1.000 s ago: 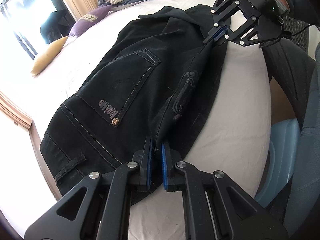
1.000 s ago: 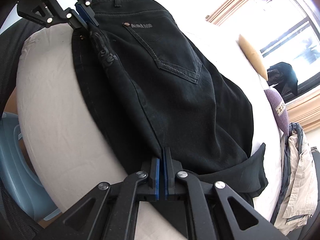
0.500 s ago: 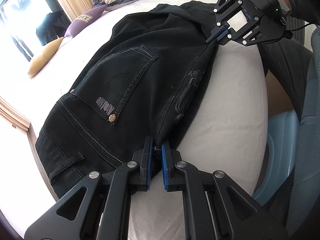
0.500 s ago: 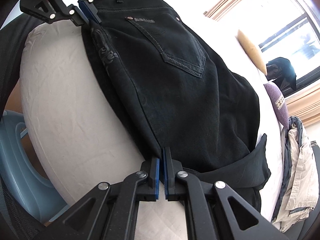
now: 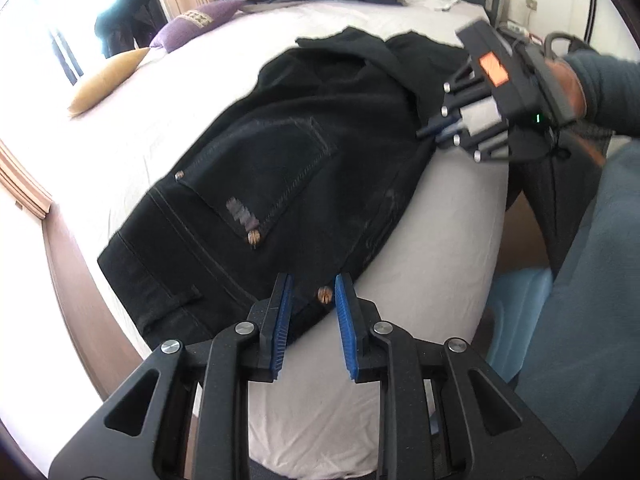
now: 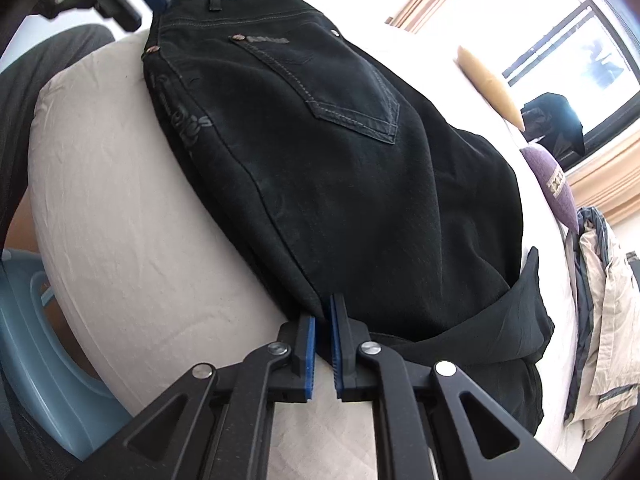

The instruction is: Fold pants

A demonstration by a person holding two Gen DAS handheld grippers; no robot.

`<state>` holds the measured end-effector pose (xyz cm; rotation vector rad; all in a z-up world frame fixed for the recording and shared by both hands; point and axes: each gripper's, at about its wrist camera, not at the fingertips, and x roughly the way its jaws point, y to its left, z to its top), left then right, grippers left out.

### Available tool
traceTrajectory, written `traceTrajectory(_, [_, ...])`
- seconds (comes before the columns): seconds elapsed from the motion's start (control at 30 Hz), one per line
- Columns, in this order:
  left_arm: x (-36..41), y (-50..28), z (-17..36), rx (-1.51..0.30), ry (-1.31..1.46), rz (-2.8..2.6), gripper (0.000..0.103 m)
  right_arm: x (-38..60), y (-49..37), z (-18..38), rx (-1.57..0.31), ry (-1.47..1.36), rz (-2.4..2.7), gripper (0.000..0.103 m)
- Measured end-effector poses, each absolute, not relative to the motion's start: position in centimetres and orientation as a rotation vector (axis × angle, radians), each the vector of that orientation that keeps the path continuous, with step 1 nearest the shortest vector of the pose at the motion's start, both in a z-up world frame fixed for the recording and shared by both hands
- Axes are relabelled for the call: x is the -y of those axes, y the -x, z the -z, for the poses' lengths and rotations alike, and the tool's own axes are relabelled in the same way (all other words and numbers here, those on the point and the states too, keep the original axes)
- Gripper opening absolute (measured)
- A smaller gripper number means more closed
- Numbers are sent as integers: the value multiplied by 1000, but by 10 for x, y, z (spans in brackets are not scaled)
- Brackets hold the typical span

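Observation:
Black jeans [image 5: 300, 168] lie folded lengthwise on the white bed [image 5: 432, 240], back pocket up. My left gripper [image 5: 314, 308] hangs just over the waistband corner. Its jaws are opening and its blue pads [image 5: 282, 320] stand clear of the cloth, with a copper rivet [image 5: 324, 295] showing between them. In the right wrist view the jeans [image 6: 340, 168] run away from my right gripper [image 6: 323, 322]. Its jaws are opening a little, with the side seam edge at the tips and sheet showing in the gap. The right gripper [image 5: 440, 132] is also seen from the left, held by a hand [image 5: 568, 88].
A pile of beige and grey clothes [image 6: 604, 320] lies at the bed's far end, beside a purple cushion [image 6: 554, 184] and a yellow cushion [image 6: 488, 80]. A blue plastic basket [image 6: 36, 344] stands on the floor beside the bed. A window [image 6: 580, 40] lies beyond the bed.
Both grippers were shut on the jeans' near edge and have now parted. The left one has lifted up and back, and the edge it held taut now lies slack on the bed.

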<state>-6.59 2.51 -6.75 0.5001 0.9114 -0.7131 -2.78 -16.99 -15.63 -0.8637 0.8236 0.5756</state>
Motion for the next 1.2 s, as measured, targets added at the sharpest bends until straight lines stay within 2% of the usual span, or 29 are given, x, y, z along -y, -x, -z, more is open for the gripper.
traceTrajectory(0.07, [-10,50,58,-876,-436,714,21,173,24,151,-837,822,-577,17])
traceTrajectory(0.1, [0,40,58,-866,-406,719,21,175,23,148,-846,795,-581,24])
traceTrajectory(0.13, [12,29,61,-865,-381,723,21,178,23,145,-851,766,-583,36])
traceTrajectory(0.2, [37,12,71,-868,-353,726,21,186,22,135,-860,696,-585,48])
traceTrajectory(0.4, [84,-16,140,-1050,-355,700,21,229,5,104,-891,440,-525,48])
traceTrajectory(0.5, [78,-15,136,-1045,-308,690,21,260,-20,81,-879,326,-434,50])
traceTrajectory(0.57, [77,-20,121,-1022,-282,685,21,280,-46,65,-861,263,-358,53])
traceTrajectory(0.67, [89,-37,102,-970,-230,698,21,304,-97,40,-822,173,-227,70])
traceTrajectory(0.73, [104,-54,100,-960,-200,692,21,317,-135,31,-808,116,-141,72])
traceTrajectory(0.97, [146,-102,137,-1071,-206,630,21,320,-258,63,-951,98,5,72])
traceTrajectory(1.2, [146,-107,138,-1066,-171,629,21,317,-319,114,-1086,142,121,72])
